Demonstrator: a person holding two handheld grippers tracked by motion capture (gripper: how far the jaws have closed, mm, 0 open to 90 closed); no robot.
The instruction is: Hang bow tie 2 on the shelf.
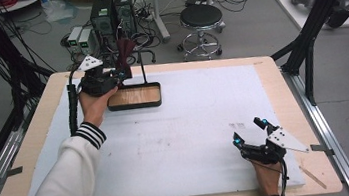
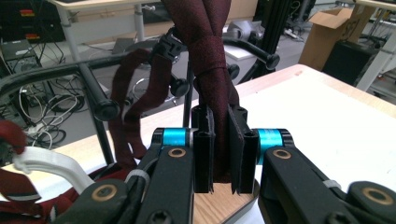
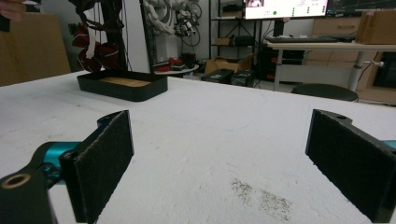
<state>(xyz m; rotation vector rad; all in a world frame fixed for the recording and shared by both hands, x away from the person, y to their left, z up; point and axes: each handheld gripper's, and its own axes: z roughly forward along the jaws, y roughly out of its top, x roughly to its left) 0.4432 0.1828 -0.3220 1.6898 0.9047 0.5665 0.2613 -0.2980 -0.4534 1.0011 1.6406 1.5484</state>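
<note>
High view, far left: left gripper (image 1: 120, 75) clamped on dark maroon fabric strap (image 1: 124, 51) above black wood-floored tray (image 1: 134, 97), hanging step apparently in hand. Near right: right gripper (image 1: 250, 131) idle, jaws spread. Next: lift strap onto black stand rod (image 1: 142, 66).

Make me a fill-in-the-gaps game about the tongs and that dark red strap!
1. The left tongs are shut on a dark ____ strap.
2. The right tongs rest on the white mat with jaws ____.
3. The black tray has a ____ floor.

Missing words: red; open; wooden
</note>
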